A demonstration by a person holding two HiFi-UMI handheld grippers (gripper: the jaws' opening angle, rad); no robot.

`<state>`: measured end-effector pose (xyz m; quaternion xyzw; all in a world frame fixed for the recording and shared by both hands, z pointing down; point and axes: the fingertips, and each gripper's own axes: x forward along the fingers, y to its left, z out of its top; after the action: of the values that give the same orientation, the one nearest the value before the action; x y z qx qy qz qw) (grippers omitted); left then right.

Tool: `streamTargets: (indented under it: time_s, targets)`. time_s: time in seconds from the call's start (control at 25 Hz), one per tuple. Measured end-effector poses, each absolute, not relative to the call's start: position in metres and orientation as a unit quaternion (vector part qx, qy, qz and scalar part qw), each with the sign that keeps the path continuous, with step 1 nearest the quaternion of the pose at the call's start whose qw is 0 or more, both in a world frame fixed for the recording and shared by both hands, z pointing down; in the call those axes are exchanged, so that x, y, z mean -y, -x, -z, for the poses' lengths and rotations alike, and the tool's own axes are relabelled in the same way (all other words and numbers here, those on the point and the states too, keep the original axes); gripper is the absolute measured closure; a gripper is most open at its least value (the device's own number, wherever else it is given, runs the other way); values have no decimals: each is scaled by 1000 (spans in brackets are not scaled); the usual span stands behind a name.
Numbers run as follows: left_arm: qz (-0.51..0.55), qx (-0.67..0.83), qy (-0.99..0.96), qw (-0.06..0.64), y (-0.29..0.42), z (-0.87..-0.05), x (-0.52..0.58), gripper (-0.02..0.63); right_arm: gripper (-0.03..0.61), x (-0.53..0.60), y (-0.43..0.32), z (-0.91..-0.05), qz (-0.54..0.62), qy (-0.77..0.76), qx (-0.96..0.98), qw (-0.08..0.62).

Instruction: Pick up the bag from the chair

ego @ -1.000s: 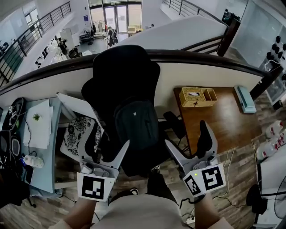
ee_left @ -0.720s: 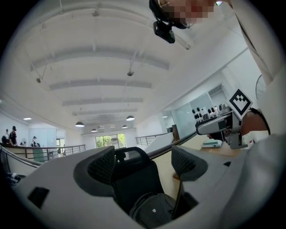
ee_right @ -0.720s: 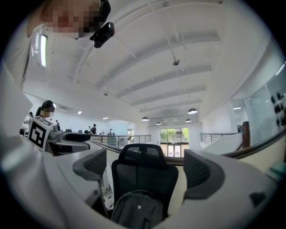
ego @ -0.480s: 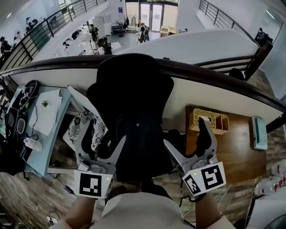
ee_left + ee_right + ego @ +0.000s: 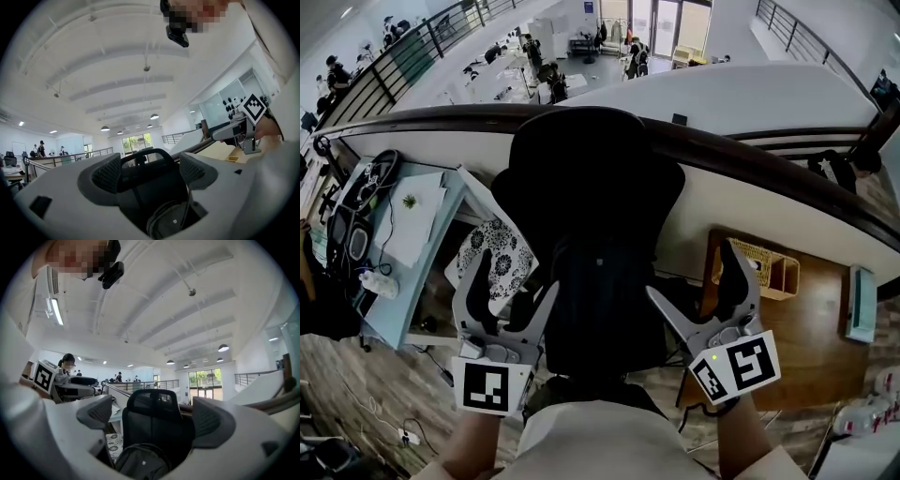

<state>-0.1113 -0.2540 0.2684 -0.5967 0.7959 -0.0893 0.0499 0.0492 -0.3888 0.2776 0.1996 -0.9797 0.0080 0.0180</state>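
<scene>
Holding the left gripper and right gripper low in frame, jaws gaping wide, gripping nothing. Bag is sitting untouched on the chair, centre frame. I'm judging grasp and lift all remaining.

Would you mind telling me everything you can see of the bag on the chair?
The bag is a dark backpack, black to charcoal, of what looks like woven fabric. It has an arched zip seam near its top and a small pale tag on its front. It stands upright on the seat of the black office chair, leaning against the backrest. The left gripper and right gripper flank it with jaws apart; neither seems to touch it.
</scene>
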Motion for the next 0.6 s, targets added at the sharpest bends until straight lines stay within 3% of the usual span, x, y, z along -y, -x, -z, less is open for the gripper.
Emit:
streamTargets:
  time_s: [0.6]
  targets:
    - [106,-771,627,22,161,-302,274,232,43,400,11,-308,22,-199,977,66]
